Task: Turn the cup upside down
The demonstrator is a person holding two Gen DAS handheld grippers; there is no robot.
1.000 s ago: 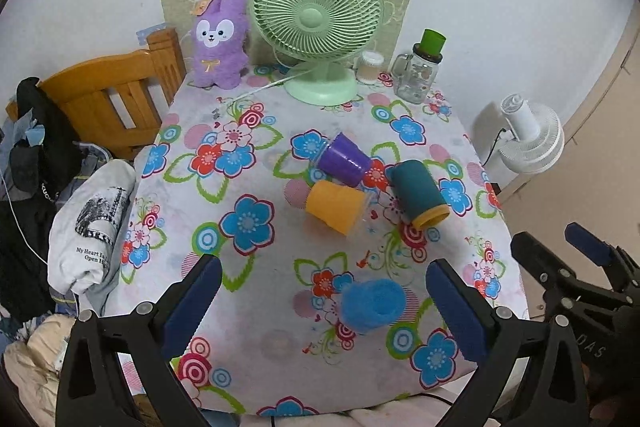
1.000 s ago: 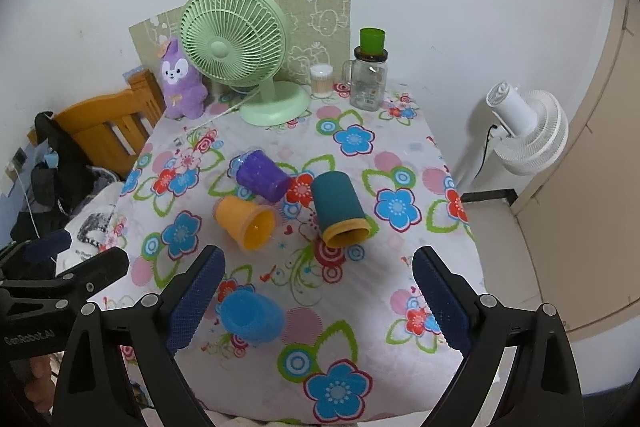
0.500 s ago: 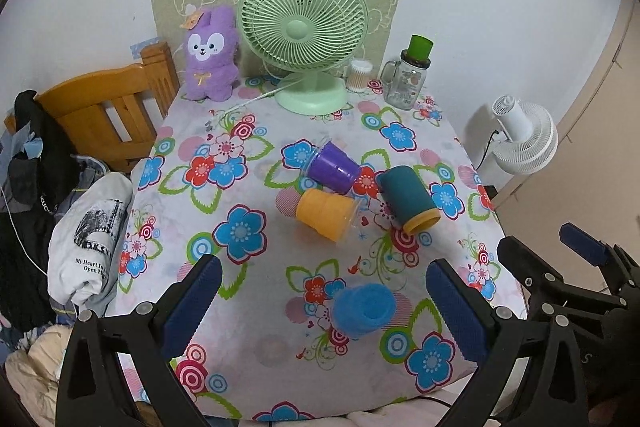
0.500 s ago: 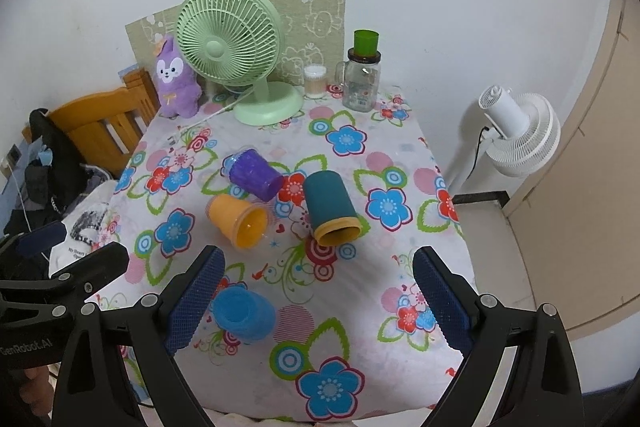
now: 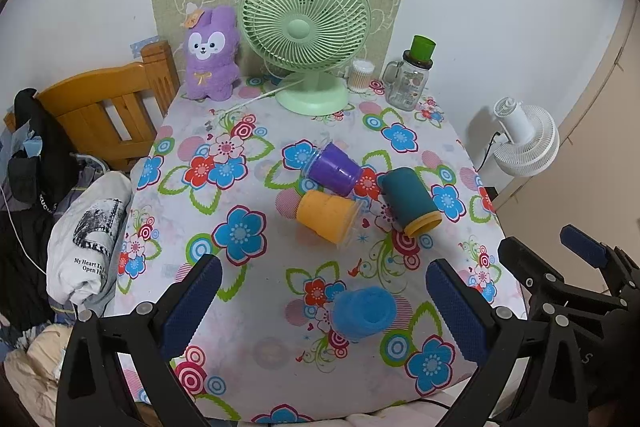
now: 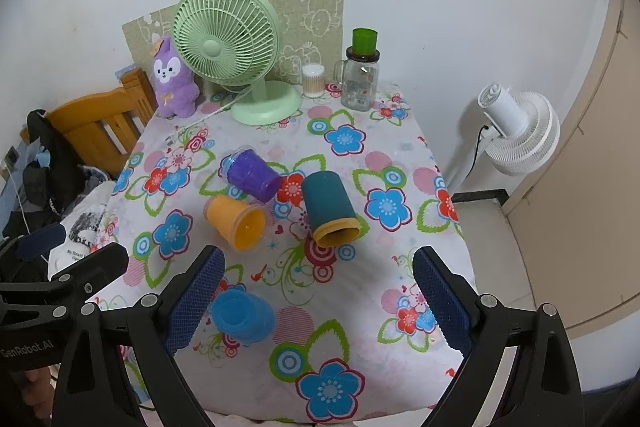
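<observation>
Floral tablecloth (image 5: pixel 248 187) | smooth tapered plastic cups (image 5: pixel 326 215) lying sideways | left gripper (image 5: pixel 320 307), right gripper (image 6: pixel 316 303): textured pads apart, empty

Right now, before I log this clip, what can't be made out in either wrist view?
- Blue cup: the right tool's left finger covers its edge in the right wrist view.
- Purple cup: mouth hidden behind the orange cup in the left wrist view.
- Table's near edge: hidden by the left tool.
- Jar label: too small to read.

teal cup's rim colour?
Yellow-orange band on the teal cup; clearest in the right wrist view.
</observation>
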